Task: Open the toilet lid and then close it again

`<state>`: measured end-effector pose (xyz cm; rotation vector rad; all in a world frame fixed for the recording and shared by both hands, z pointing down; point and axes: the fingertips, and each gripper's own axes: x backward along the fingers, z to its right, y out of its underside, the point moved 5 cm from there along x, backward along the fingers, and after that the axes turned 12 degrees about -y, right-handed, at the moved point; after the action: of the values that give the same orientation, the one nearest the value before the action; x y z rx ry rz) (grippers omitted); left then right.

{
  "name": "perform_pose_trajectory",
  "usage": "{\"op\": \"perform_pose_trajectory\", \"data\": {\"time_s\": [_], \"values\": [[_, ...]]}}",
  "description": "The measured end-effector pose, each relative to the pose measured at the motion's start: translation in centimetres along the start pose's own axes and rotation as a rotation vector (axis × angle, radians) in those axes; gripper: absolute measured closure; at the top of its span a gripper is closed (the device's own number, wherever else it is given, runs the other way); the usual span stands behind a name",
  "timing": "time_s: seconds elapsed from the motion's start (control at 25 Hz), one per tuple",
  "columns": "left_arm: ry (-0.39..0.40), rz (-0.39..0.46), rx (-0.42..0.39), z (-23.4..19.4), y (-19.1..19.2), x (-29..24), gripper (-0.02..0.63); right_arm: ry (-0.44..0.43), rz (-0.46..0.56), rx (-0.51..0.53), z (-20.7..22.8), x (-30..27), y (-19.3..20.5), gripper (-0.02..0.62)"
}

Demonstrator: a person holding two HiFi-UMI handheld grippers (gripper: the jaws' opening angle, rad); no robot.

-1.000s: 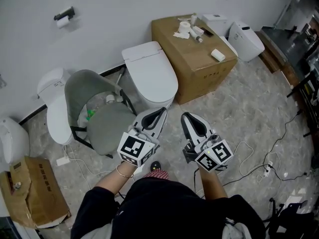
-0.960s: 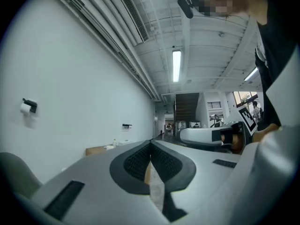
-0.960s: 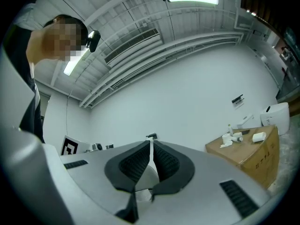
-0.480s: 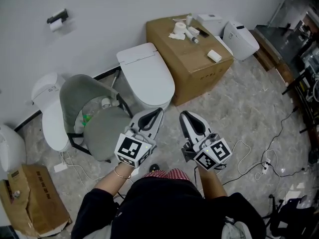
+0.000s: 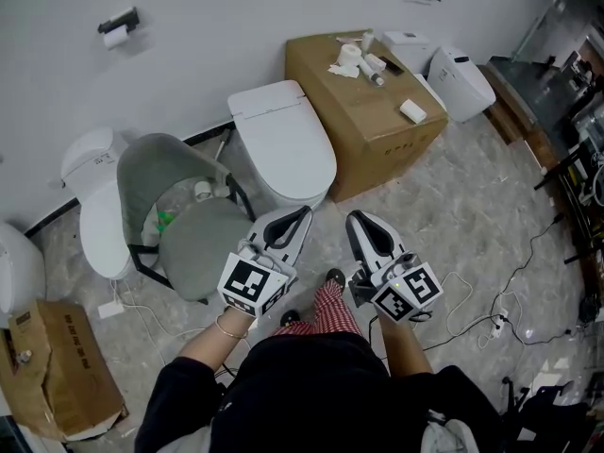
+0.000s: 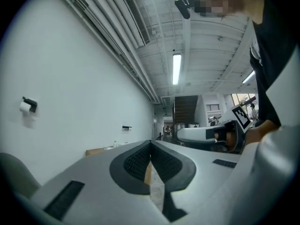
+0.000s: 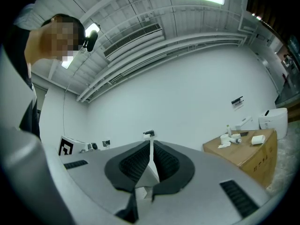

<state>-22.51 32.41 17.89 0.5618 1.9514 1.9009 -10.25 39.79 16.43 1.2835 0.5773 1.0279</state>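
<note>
Pale stone floor runs to a white wall, where the toilet lid [image 5: 281,140] lies down, on the far side between a grey chair [image 5: 184,220] on the left and a cardboard box [image 5: 363,107] on the right. Your left tool [image 5: 304,211] and right tool [image 5: 353,219] hang near your body, both clenched on nothing. Step closer, part one tool's jaws, and hook the lid's near front edge from below.

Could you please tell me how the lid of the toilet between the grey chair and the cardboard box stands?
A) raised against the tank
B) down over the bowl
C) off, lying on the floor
B: the toilet lid lies flat and closed in the head view, with the left gripper and right gripper short of it, jaws together.
</note>
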Motion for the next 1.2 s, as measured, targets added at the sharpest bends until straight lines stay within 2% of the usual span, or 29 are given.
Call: {"op": "perform_pose_trajectory", "data": {"time_s": [0.12,0.36,0.8,0.96,1.2], "values": [[0.009,-0.008,-0.032,-0.2,0.1,0.1,0.603,-0.011,0.002,0.0,0.3,-0.6,-0.1,0.572],[-0.038,-0.024,-0.026,-1.2,0.4,-1.1,0.601,-0.053,-0.01,-0.013,2.0,-1.8,0.0,0.572],[-0.173,-0.061,-0.033,-3.6,1.2,-4.8,0.603,-0.114,-0.018,-0.046,8.2,-3.9,0.2,0.572],[-0.206,-0.088,-0.024,-4.6,1.8,-6.4,0.603,-0.129,-0.017,-0.064,11.0,-5.0,0.3,0.572],[-0.243,-0.081,-0.032,-6.1,2.0,-10.5,0.603,-0.154,-0.018,-0.077,15.3,-6.8,0.1,0.572]]}}
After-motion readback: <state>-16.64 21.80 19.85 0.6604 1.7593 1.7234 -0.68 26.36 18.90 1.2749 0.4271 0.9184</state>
